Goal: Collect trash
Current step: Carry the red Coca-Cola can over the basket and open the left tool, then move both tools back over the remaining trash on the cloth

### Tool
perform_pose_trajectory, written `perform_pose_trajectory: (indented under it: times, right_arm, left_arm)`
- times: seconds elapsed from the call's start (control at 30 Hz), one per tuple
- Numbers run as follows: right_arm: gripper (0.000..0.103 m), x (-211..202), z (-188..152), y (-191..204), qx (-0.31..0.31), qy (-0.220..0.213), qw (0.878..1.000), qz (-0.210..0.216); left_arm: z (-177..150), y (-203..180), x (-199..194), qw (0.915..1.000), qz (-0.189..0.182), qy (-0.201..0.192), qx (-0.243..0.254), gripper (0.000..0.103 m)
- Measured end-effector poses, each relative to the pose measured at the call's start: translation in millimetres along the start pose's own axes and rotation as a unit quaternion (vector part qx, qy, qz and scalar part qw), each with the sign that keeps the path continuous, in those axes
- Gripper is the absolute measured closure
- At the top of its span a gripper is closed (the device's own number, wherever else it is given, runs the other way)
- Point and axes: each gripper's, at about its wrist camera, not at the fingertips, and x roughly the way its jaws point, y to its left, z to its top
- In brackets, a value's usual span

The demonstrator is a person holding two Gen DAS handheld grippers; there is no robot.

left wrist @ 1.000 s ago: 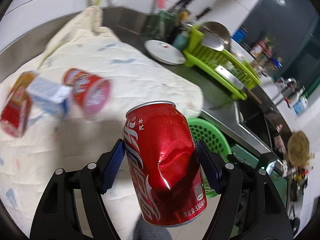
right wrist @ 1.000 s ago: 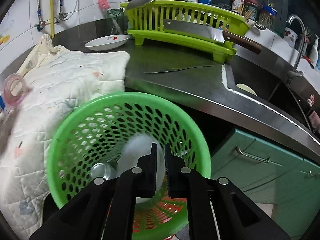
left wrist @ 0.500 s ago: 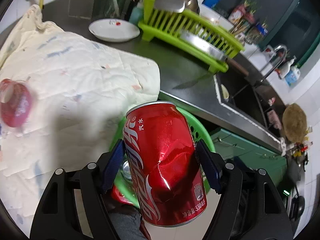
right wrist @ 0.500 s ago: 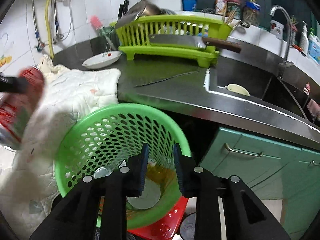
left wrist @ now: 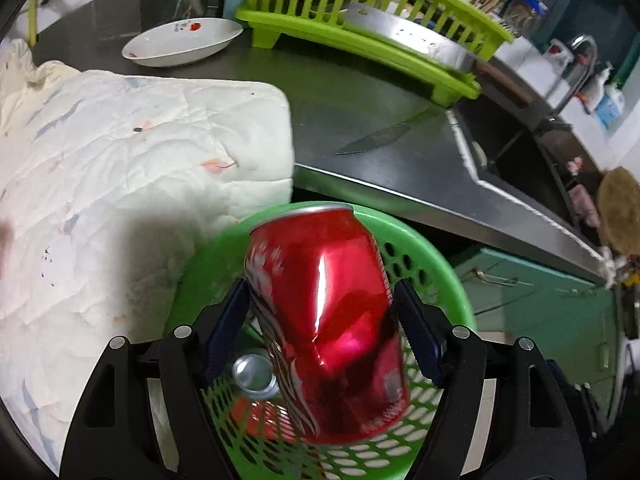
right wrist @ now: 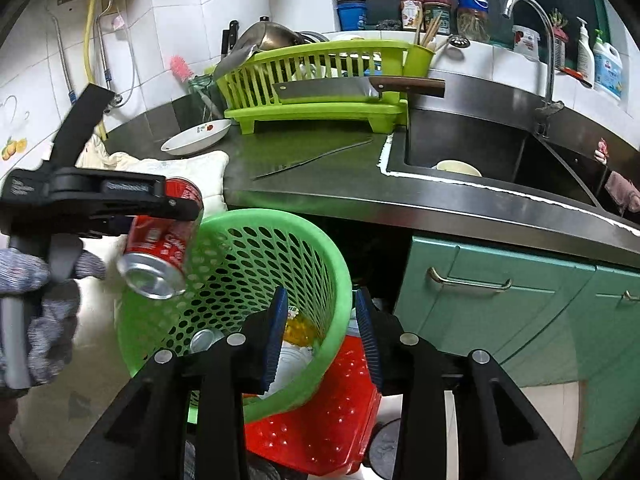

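A dented red soda can [left wrist: 324,320] sits between the blue pads of my left gripper [left wrist: 320,292], directly above the green mesh basket [left wrist: 440,264]. The jaws are opening; the can is blurred and tilted, loose between the pads. The right wrist view shows the same can [right wrist: 160,252] hanging bottom-down over the basket [right wrist: 280,220], under the left gripper [right wrist: 188,208], which a gloved hand [right wrist: 44,288] holds. My right gripper [right wrist: 320,300] hovers at the basket's near rim; its jaws are opening with nothing between them. A silver can [right wrist: 202,338] and other trash lie inside the basket.
The basket rests on a red perforated stool [right wrist: 332,420] beside green cabinets [right wrist: 520,300]. A white quilted cloth [left wrist: 120,160] covers the counter to the left. A knife [right wrist: 312,158], a white dish [left wrist: 182,40], a green dish rack [right wrist: 320,80] and a sink [right wrist: 500,152] lie beyond.
My left gripper carried the can from over the cloth to above the basket and lower, and the can now slips in its jaws. My right gripper went from shut to open and backed away.
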Motion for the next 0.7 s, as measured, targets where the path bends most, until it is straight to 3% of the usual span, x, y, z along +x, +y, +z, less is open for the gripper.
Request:
perform_pose_trajectory:
  times: [0.03, 0.1, 0.2, 0.4, 0.7]
  right_arm:
    - [0.068, 0, 0, -1, 0.003, 0.0, 1.0, 0.0]
    - [0.068, 1, 0, -1, 0.006, 0.001, 1.0, 0.005]
    - [0.068, 0, 1, 3, 0.001, -0.003, 1.0, 0.006]
    - [0.068, -8, 6, 16, -0.003, -0.017, 1.0, 0.025]
    - [0.059, -26, 13, 68, -0.042, -0.031, 0.996, 0.073]
  left_arm:
    - [-1, 0, 2, 0.9999, -0.014, 0.001, 0.003, 0.027]
    - [-3, -2, 3, 0.9999, 0.003, 0.0, 0.014, 0.026]
    - [-6, 0, -4, 0.9997, -0.004, -0.011, 0.02, 0.026]
    - [-15, 14, -44, 0.9992, -0.009, -0.038, 0.011, 0.026]
    - [-47, 77, -123, 0.996, 0.012, -0.08, -0.038, 0.026]
